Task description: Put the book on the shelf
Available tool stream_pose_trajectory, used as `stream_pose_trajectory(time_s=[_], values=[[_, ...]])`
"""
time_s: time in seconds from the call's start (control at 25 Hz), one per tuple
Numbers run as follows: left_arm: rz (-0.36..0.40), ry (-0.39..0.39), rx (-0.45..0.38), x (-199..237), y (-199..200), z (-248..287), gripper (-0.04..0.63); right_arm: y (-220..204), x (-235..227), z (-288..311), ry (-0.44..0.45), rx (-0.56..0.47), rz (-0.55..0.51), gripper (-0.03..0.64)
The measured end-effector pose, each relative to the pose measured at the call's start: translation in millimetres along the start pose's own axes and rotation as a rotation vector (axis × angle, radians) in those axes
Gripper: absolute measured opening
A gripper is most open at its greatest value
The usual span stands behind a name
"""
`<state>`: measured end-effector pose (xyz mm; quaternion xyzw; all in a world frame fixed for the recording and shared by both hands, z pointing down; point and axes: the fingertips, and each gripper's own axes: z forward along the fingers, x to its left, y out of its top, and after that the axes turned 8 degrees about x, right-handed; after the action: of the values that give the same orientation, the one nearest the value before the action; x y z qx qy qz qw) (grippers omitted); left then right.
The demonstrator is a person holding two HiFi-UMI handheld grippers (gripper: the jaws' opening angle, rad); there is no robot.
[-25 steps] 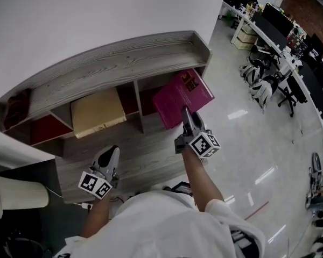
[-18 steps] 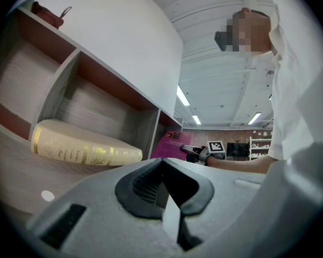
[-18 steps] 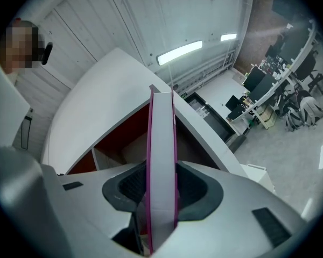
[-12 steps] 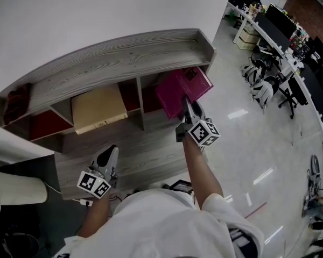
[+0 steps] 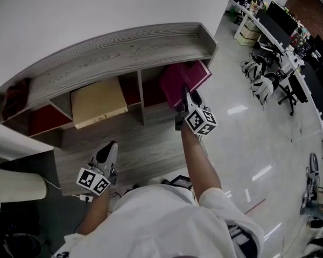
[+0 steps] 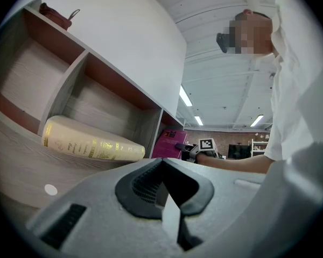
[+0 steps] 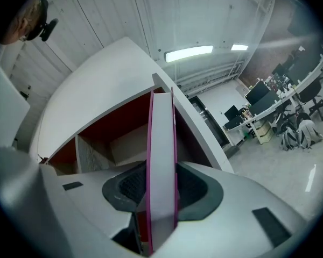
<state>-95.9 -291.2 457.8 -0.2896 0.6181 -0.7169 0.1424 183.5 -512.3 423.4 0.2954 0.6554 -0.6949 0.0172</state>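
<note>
A magenta book [image 5: 184, 77] stands on edge, its far part inside the right compartment of the grey wooden shelf [image 5: 113, 55]. My right gripper [image 5: 186, 94] is shut on the book's near edge, just in front of that compartment. In the right gripper view the book [image 7: 161, 155] runs upright between both pads into the red-backed opening. My left gripper [image 5: 109, 152] hangs low by the shelf's lower board, shut with nothing in it. From the left gripper [image 6: 164, 192] view, the magenta book [image 6: 171, 144] and the right gripper [image 6: 189, 149] show at the shelf's far end.
A thick cream book [image 5: 98, 103] lies flat in the middle compartment, its gold-lettered spine [image 6: 91, 144] toward me. A dark red object [image 5: 13, 98] sits on the shelf top at the left. Office desks and chairs [image 5: 269, 63] stand across the glossy floor to the right.
The right gripper has carried the magenta book forward, from in front of the shelf partly into the right compartment. The left gripper has stayed in place.
</note>
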Motion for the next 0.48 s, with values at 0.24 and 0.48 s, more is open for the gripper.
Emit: stream_pose_trajectory(time_s=[0.24,0.48], values=[[0.000,0.001,-0.001,-2.0,3.2,-3.3,0.015,3.9,-1.9,9.7,-0.030,0.005,-0.041,0.150],[-0.005,0.009,0.002,0.4,1.1,-7.6,0.015,7.6,-7.6,9.9,-0.057,0.007,-0.116,0.150]])
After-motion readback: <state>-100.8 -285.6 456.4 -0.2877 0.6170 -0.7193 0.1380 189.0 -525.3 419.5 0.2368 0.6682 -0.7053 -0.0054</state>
